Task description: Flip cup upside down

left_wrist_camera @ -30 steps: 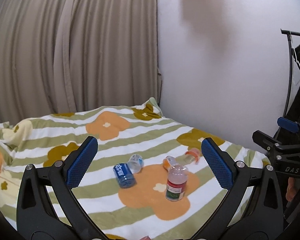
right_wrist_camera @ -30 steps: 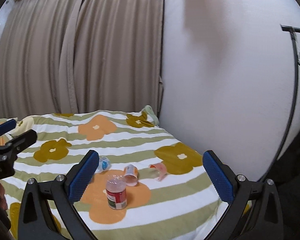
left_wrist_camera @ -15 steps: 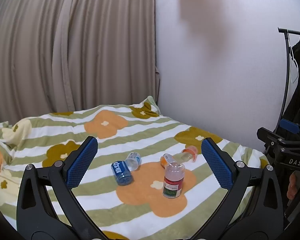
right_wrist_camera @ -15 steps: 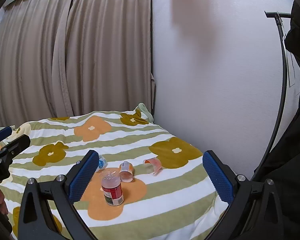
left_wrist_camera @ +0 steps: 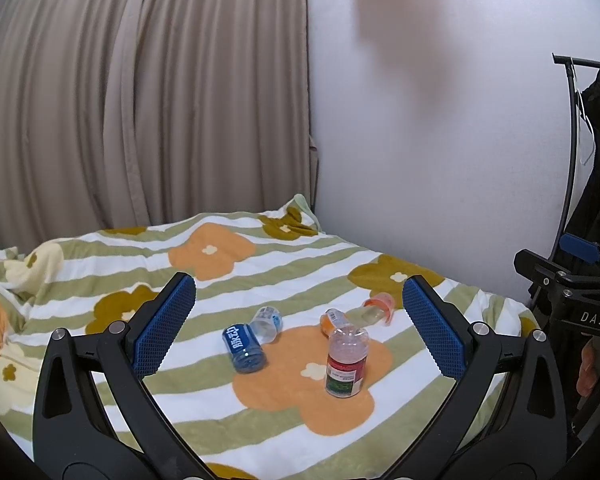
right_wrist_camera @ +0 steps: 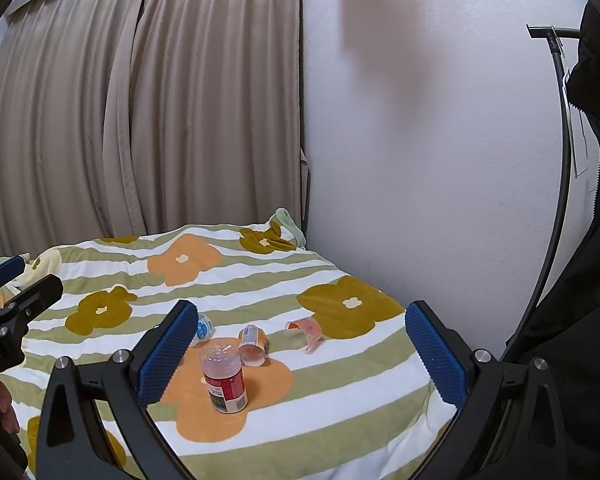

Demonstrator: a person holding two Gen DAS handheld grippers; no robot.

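Observation:
Several small cups made from cut plastic bottles sit on a flowered bed cover (left_wrist_camera: 204, 420). A red-and-green labelled one (left_wrist_camera: 346, 362) stands with its dome up; it shows in the right wrist view (right_wrist_camera: 224, 378) too. A blue-labelled one (left_wrist_camera: 244, 347), a clear one (left_wrist_camera: 267, 319), an orange-labelled one (left_wrist_camera: 332, 319) and a clear orange-rimmed one (left_wrist_camera: 378, 308) lie on their sides. My left gripper (left_wrist_camera: 298, 326) is open and empty, held above the bed in front of them. My right gripper (right_wrist_camera: 300, 350) is open and empty, also short of them.
A white wall (left_wrist_camera: 440, 140) runs along the bed's right side and beige curtains (left_wrist_camera: 140, 100) hang behind it. A black coat rack with dark clothing (right_wrist_camera: 580, 160) stands at the right. The bed's near right corner (right_wrist_camera: 428, 412) drops off.
Both grippers have drawn back and shifted slightly, so the cups sit a little lower and more central between the fingers. No cup has moved. Both jaws stay open.

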